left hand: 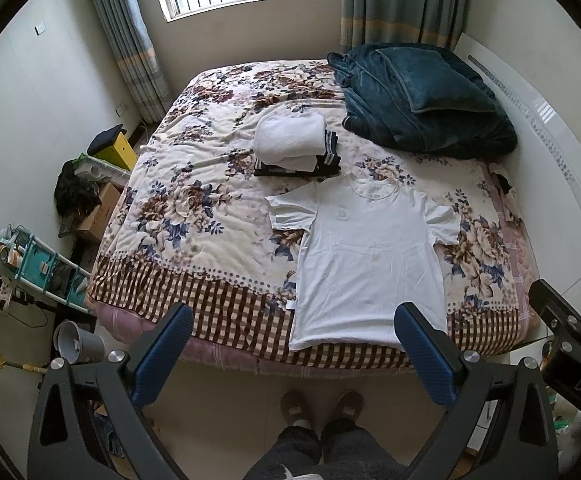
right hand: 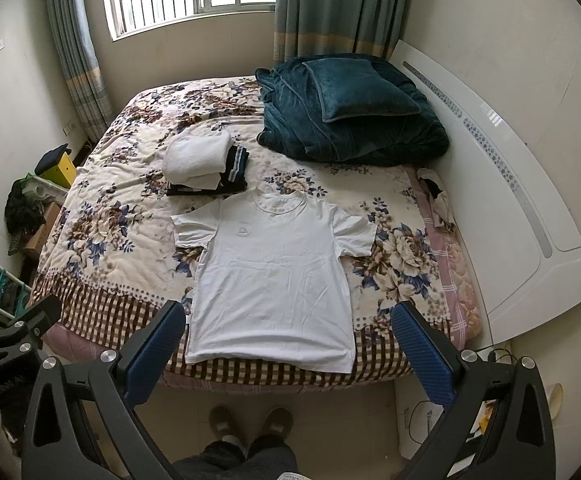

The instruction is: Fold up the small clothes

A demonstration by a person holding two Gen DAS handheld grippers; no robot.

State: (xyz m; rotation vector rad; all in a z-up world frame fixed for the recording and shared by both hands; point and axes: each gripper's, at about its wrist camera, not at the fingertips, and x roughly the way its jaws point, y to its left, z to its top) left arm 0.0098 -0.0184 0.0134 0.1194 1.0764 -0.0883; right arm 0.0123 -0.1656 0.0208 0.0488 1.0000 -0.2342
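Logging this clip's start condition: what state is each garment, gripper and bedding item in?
white T-shirt: spread flat, unfolded, hem at the bed's near edge
pile of clothes: folded, stacked behind the shirt
teal blanket: bundled near the headboard
left gripper: open, empty
right gripper: open, empty

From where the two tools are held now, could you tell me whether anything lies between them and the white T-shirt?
Nothing visible does. The white T-shirt lies flat and uncovered, its hem at the bed's near edge; the folded pile sits beyond its collar.
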